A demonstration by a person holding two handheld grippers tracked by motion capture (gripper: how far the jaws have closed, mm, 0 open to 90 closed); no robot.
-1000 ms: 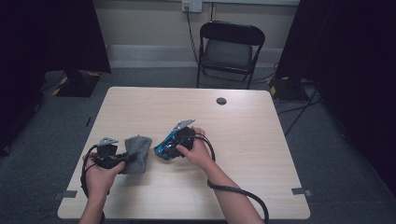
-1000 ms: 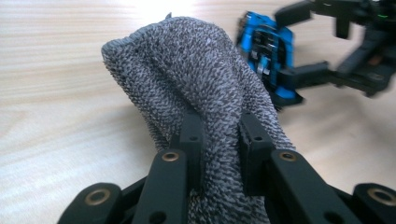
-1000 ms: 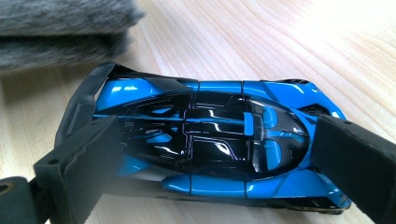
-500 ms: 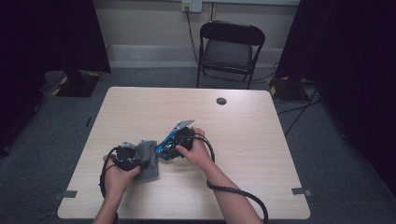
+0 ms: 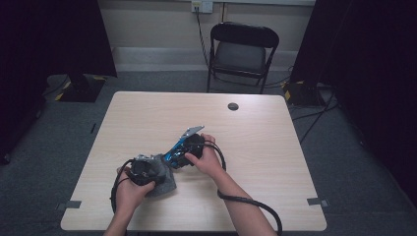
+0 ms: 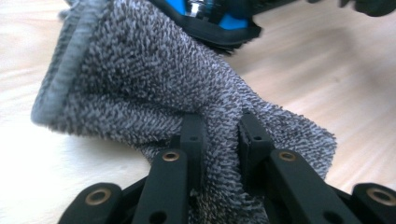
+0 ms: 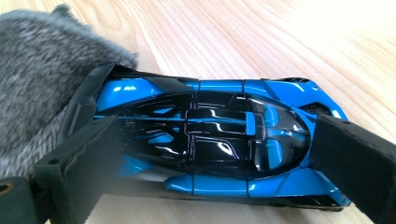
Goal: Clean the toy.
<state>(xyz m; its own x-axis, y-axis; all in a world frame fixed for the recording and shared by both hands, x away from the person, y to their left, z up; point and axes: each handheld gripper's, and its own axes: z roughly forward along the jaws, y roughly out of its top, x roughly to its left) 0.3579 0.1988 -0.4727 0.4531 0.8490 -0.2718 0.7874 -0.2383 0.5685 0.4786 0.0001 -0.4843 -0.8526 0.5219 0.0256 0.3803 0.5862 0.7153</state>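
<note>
Presently: left hand-held gripper (image 6: 218,140) pinches grey cloth (image 6: 154,84), apparently for wiping; right hand-held gripper (image 7: 210,154) clamps blue toy car (image 7: 210,140) lengthwise, steadying it on table (image 5: 275,147).

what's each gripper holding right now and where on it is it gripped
The left gripper pinches a fold of the grey cloth. The right gripper clamps the blue toy car lengthwise, one jaw at each end.
</note>
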